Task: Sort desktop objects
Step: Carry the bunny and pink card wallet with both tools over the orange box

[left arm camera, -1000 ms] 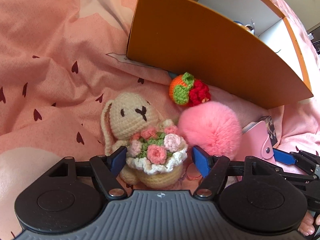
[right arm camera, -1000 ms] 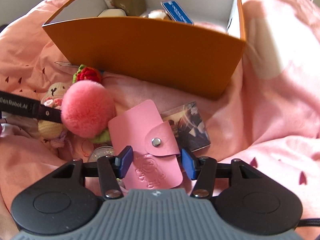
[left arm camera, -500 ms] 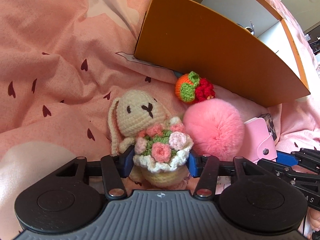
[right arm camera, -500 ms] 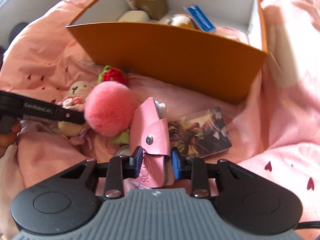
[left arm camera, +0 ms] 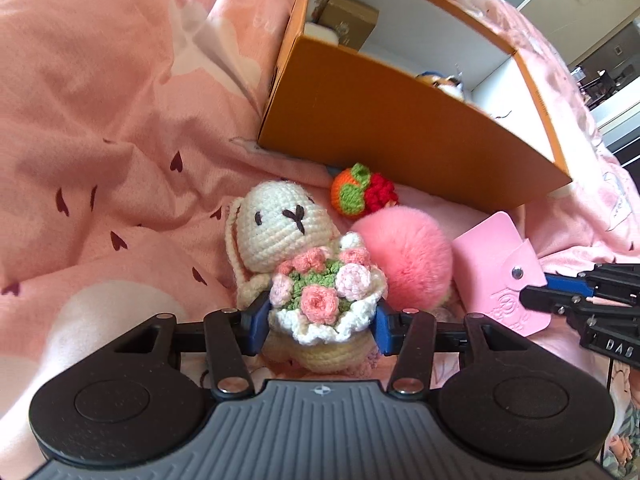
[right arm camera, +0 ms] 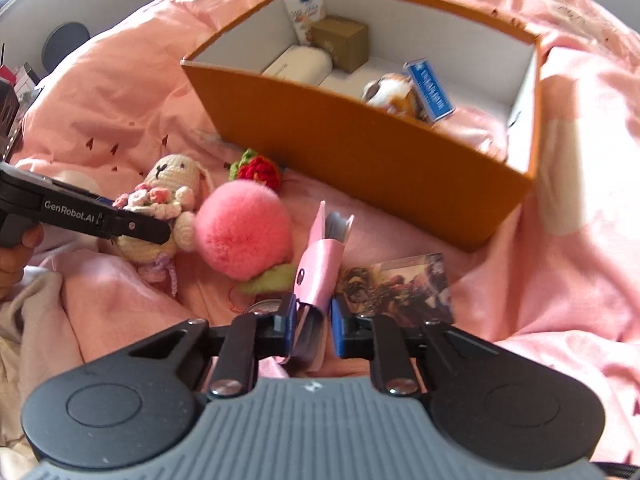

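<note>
Bunny [left arm camera: 288, 236] lower body hidden behind left gripper [left arm camera: 318, 326]. Wallet [right arm camera: 318, 264] base hidden between right gripper [right arm camera: 314, 326] pads. Box [left arm camera: 400, 136] contents mostly hidden by wall.

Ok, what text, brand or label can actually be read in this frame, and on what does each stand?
"GenRobot.AI": on the side of the left gripper, seen from the right wrist.
"DAS": partial lettering on the right gripper's body, cut off by the frame edge.
Blue box in the orange box: white print, too blurred to read.
White carton in the back corner: blue logo and print, too small to read.
Pink card holder: embossed pattern, no legible words.
</note>
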Motion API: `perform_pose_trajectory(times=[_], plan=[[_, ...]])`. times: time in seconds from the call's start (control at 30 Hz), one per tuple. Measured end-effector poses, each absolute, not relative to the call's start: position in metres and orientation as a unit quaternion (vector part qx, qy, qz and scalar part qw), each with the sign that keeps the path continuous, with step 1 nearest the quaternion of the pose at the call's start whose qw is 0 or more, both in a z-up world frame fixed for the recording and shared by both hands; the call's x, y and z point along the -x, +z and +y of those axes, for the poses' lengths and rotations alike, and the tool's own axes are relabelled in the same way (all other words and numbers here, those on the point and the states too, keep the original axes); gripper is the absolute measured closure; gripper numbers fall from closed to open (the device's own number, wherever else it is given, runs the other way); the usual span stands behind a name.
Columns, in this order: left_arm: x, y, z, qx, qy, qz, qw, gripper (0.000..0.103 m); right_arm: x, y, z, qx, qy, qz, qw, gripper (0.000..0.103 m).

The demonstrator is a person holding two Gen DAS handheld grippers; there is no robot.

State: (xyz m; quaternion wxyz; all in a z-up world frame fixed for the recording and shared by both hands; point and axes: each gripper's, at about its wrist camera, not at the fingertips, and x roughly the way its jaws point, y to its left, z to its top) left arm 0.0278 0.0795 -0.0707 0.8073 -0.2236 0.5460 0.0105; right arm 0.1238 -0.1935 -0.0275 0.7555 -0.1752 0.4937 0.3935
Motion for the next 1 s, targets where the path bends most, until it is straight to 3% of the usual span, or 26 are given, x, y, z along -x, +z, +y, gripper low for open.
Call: perform_pose_trajectory(times=[0.5, 0.77, 1.0], plan=[[-0.033, 0.026, 0.081, 0.192, -0.044, 0.426, 0.883, 0.046, -0.158, 0.06, -0.184, 0.038, 0.429, 0.398, 0.81, 0.084], [-0.063, 0.051, 0.095, 0.18, -0.031, 0.378, 0.908, 0.046, -0.199, 0.06, -0.159, -0.01, 0.422, 0.384, 0.821, 0.084], [-0.095, 0.055, 0.11, 0.159, -0.011, 0.375, 0.913, 0.046, -0.227, 0.038, -0.117, 0.054, 0.452, 0.377, 0.806, 0.084]])
